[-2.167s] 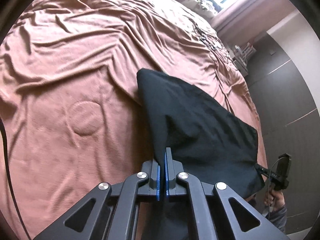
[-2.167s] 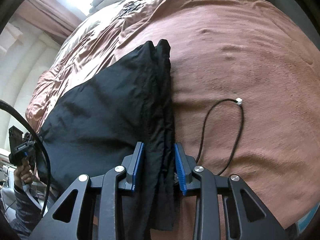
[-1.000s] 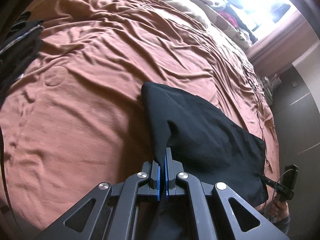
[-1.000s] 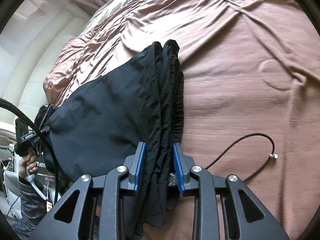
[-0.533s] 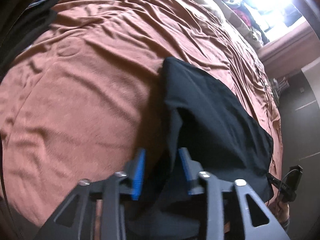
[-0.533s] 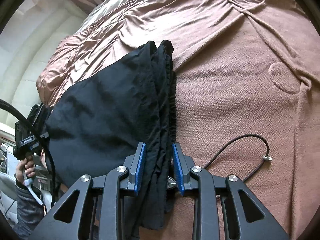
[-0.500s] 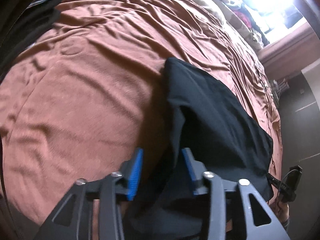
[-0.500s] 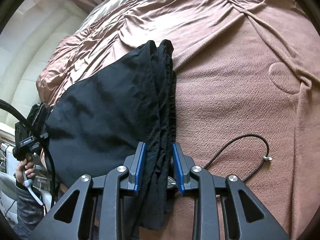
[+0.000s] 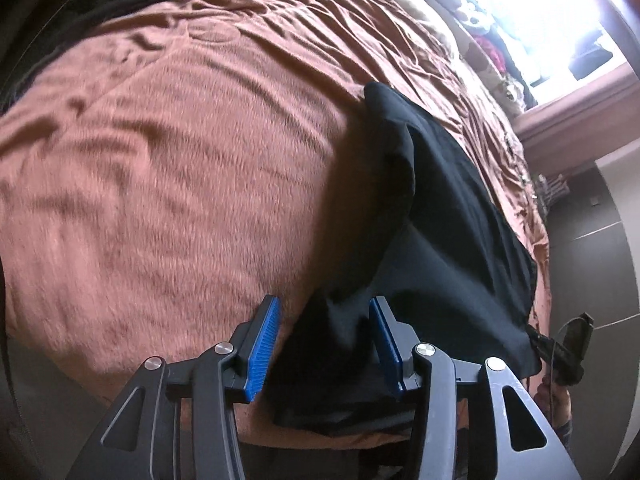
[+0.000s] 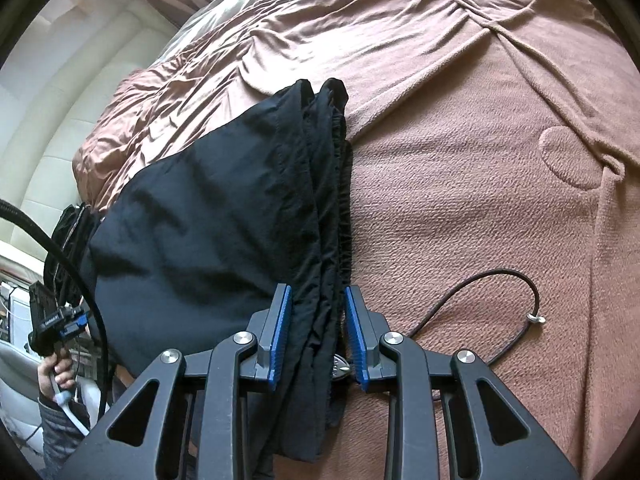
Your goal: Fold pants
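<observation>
Black pants [image 10: 224, 216] folded near bed [image 10: 460, 152] edge. Left claw [image 9: 324, 344] parted, fabric loose between. Right claw [image 10: 316, 336] clamped on bunched waistband.

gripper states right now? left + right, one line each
Left gripper: open, black pants fabric lying loose between the blue pads, not pinched.
Right gripper: shut on the bunched edge of the black pants.

Brown blanket [image 10: 480, 160] w/ black cord [image 10: 472, 300] lying on it.
</observation>
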Demonstrator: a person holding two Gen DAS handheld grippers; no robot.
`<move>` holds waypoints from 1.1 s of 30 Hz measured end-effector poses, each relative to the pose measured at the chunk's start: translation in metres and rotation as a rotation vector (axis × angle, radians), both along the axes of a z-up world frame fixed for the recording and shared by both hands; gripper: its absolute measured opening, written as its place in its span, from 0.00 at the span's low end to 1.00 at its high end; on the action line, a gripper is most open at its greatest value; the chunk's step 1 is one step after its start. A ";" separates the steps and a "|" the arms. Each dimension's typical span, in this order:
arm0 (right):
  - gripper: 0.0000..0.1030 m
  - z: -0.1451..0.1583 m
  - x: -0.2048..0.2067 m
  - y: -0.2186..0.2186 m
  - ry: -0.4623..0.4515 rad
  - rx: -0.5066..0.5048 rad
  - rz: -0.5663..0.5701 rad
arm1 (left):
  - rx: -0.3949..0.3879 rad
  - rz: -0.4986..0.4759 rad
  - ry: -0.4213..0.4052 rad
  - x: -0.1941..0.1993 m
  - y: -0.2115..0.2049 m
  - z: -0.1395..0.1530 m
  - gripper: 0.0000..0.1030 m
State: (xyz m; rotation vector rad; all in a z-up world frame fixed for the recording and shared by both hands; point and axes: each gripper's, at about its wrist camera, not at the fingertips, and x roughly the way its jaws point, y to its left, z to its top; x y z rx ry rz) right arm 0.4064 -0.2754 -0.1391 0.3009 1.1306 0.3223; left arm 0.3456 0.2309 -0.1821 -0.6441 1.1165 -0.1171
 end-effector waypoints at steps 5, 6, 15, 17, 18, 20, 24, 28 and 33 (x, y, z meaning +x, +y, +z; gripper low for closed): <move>0.24 -0.001 0.000 -0.001 0.002 0.009 -0.008 | -0.036 -0.018 0.016 -0.014 -0.003 -0.005 0.10; 0.24 -0.001 0.000 -0.001 0.002 0.009 -0.007 | -0.048 -0.022 0.017 -0.016 -0.004 -0.003 0.07; 0.27 0.008 -0.004 -0.002 -0.021 -0.024 -0.002 | -0.038 -0.017 0.027 -0.025 -0.007 0.012 0.08; 0.28 0.017 -0.008 -0.002 -0.046 -0.056 -0.004 | -0.041 -0.005 0.038 -0.023 -0.006 0.009 0.15; 0.28 0.020 -0.011 -0.002 -0.055 -0.066 -0.001 | -0.040 0.003 0.045 -0.023 -0.008 0.007 0.24; 0.29 0.029 -0.017 0.000 -0.080 -0.071 0.011 | -0.050 0.018 0.045 -0.025 -0.006 0.004 0.36; 0.49 0.043 -0.019 0.002 -0.127 -0.073 0.027 | -0.083 0.044 0.026 -0.033 -0.005 0.000 0.44; 0.49 0.046 -0.009 0.009 -0.143 -0.101 0.041 | -0.113 0.084 0.003 -0.039 -0.007 -0.001 0.50; 0.49 0.038 0.024 0.026 -0.125 -0.118 0.050 | -0.130 0.135 -0.009 -0.042 -0.009 -0.002 0.52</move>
